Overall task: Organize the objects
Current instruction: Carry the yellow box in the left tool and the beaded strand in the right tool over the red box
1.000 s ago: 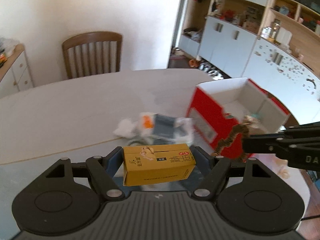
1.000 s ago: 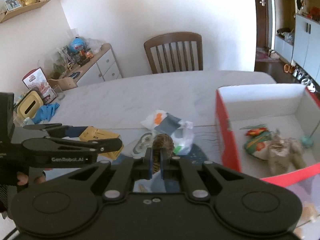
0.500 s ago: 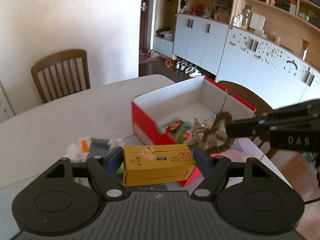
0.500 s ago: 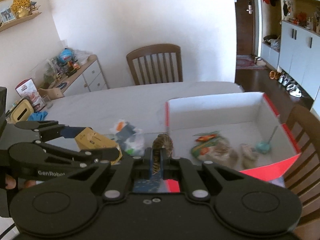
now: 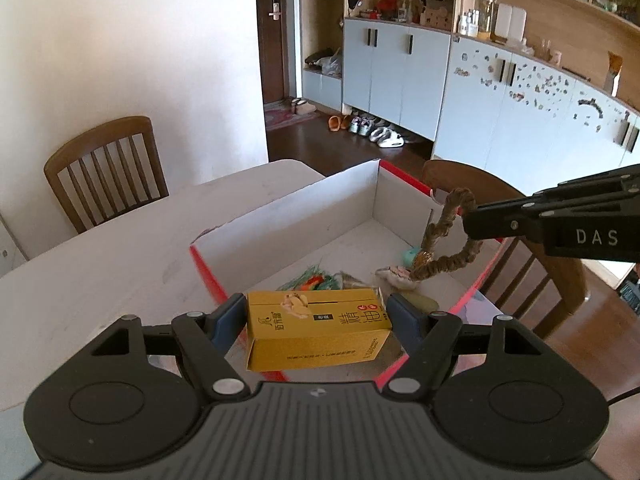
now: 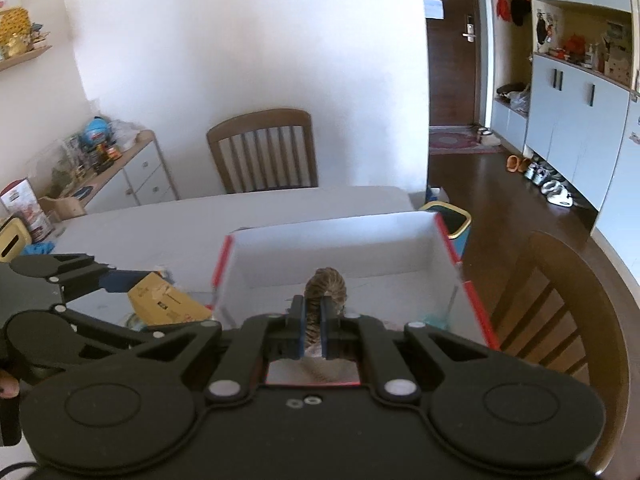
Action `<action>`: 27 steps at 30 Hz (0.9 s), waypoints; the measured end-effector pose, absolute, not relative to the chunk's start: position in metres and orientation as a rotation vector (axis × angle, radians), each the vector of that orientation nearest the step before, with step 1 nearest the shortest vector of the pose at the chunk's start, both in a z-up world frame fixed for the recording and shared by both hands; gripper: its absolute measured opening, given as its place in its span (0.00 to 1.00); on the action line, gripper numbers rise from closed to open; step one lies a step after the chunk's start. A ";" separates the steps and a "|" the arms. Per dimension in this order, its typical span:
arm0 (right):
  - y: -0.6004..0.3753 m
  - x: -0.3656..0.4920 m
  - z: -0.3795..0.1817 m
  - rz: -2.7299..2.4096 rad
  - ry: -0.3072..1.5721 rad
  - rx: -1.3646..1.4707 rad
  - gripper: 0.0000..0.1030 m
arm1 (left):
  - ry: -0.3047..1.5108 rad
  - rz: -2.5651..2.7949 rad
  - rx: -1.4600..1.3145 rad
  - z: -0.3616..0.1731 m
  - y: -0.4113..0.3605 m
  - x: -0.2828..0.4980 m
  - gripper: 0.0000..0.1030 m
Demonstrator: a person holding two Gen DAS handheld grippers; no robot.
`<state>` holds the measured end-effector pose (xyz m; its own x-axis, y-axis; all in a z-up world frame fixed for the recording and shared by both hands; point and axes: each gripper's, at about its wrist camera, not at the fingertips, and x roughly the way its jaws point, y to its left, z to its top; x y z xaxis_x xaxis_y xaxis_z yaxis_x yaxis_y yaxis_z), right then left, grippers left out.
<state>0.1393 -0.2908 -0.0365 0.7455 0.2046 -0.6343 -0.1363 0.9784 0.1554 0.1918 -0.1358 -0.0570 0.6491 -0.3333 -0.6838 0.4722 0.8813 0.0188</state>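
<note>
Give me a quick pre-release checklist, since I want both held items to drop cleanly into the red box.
1. Left gripper holds the yellow carton firmly between both fingers: ok.
2. Right gripper is shut on the braided rope loop: ok.
3. Rope loop hangs over the red box interior: ok.
4. Carton fully past the box's near wall: cannot tell; it sits about at the rim.
5. Landing space free of the items already in the box: ok, the far half shows bare floor.
6. The two grippers are apart: ok.
</note>
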 end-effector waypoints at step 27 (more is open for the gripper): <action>-0.339 0.255 -0.122 0.177 0.838 0.177 0.05 | 0.867 -0.320 0.255 -0.127 -0.209 0.311 0.74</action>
